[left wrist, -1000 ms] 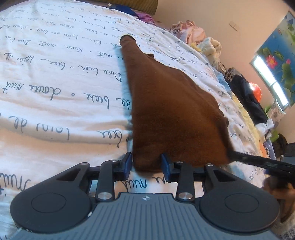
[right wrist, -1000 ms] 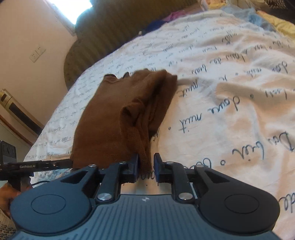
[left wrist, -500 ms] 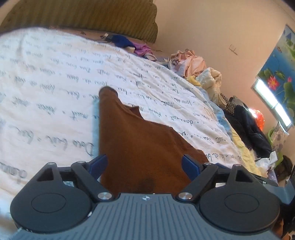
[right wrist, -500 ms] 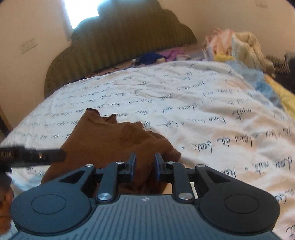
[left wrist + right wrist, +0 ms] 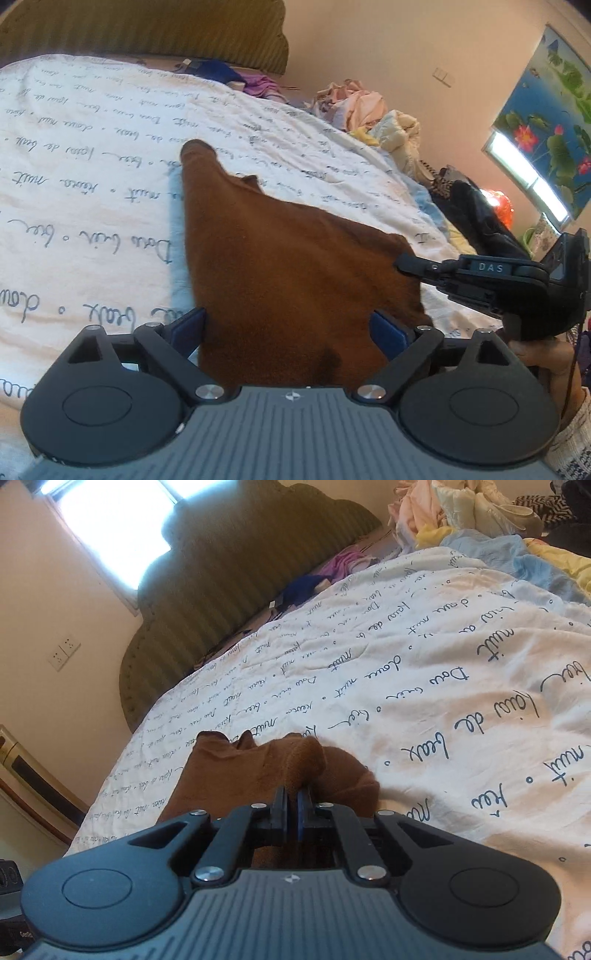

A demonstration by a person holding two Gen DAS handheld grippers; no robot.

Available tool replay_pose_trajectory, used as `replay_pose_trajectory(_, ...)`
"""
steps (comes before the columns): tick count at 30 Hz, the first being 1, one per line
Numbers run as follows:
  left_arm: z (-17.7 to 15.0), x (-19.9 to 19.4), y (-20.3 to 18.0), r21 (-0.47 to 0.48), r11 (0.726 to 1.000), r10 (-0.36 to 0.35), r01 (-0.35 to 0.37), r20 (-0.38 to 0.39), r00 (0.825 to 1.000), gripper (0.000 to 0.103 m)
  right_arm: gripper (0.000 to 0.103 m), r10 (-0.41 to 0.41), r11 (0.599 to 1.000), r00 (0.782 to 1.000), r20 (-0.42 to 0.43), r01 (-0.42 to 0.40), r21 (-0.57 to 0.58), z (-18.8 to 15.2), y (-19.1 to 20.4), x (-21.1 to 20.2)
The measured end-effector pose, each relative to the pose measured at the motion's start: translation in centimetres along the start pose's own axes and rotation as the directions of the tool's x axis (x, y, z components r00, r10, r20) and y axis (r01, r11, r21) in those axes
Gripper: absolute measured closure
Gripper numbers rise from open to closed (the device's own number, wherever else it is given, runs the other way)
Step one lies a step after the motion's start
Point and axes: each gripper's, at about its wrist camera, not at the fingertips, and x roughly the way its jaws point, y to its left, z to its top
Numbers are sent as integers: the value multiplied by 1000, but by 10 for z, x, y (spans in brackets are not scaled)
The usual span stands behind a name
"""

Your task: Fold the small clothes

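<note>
The brown garment point(image 5: 280, 273) lies on the bed. It is soft and a bit fuzzy, like fleece. It is wide near the jaws and gets thin far away, ending in a small rounded tip. One little bump sticks up along its far edge.

The left gripper point(image 5: 291, 326) has its jaws spread wide. The brown cloth lies between and under them, with a blue pad at each side. The pads do not squeeze it.

The right gripper point(image 5: 291, 799) has its jaws pressed close, pinching a bunched-up fold of the same garment point(image 5: 266, 771). The cloth humps up just ahead of the jaws.

The white bedsheet point(image 5: 92, 177) is smooth with curly dark writing all over. Behind it stands a ribbed green headboard point(image 5: 221, 590) with a wavy top. A heap of pale clothes point(image 5: 369, 114) sits far off to the right of the left jaws.
</note>
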Motion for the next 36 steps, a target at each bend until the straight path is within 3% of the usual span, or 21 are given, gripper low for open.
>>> replay_pose_trajectory(3,-6,-3,-25,84,996,22,-24,23,999,10,100,-32,999,999,11,32,-4,2,-5,-2)
replay_pose_trajectory(7,-18,1,-35,236,949,207,-210,41,978,11,98,-47,999,999,5,47,0,3,-14,6)
replay_pose_trajectory(9,-23,7,-14,213,945,258,-246,-26,966,12,94,-62,998,993,-102,61,-14,0,-20,26)
replay_pose_trajectory(11,-24,4,9,176,943,298,-283,-64,952,11,86,-135,988,988,-76,128,-80,-5,-13,20)
replay_pose_trajectory(14,-12,-24,25,90,961,265,-263,-19,964,11,83,-96,983,995,30,99,-157,-9,9,-20)
replay_pose_trajectory(16,2,-42,23,46,969,240,-242,47,970,11,82,25,980,999,49,-15,-200,-20,24,-41)
replay_pose_trajectory(17,9,-47,23,17,978,206,-208,75,976,10,82,73,963,997,16,-66,-261,-29,37,-44)
replay_pose_trajectory(20,31,-46,10,-67,996,69,-60,139,988,7,83,6,901,1000,-16,-12,-434,-55,63,-32)
replay_pose_trajectory(22,37,-25,3,-113,993,-20,35,130,991,7,85,-60,893,996,-58,28,-449,-64,58,-11)
replay_pose_trajectory(23,37,-11,-2,-109,993,-36,49,120,992,7,86,-75,894,995,-73,35,-447,-68,51,-4)
replay_pose_trajectory(26,20,43,-8,-35,994,102,-102,5,995,15,87,-67,915,996,-52,40,-402,-65,37,-3)
replay_pose_trajectory(27,10,54,-2,-12,993,113,-113,-5,994,15,87,-64,917,996,-57,36,-397,-64,37,-6)
replay_pose_trajectory(28,3,55,-3,74,986,145,-147,29,989,12,87,-75,906,996,-56,45,-421,-66,40,-10)
replay_pose_trajectory(29,-1,57,-6,132,968,210,-212,26,977,9,87,-89,898,995,-45,61,-435,-68,43,-17)
replay_pose_trajectory(31,-5,54,13,51,975,220,-218,-34,975,4,86,-68,911,997,-45,43,-410,-69,46,-30)
replay_pose_trajectory(32,-4,43,23,1,979,204,-204,-24,979,8,85,-54,915,998,-29,38,-402,-71,50,-39)
replay_pose_trajectory(34,-1,13,24,10,967,254,-254,25,967,12,85,-37,911,999,-22,24,-411,-79,55,-51)
replay_pose_trajectory(36,0,-20,18,15,978,208,-210,93,974,11,85,-15,904,1000,-19,5,-427,-90,57,-58)
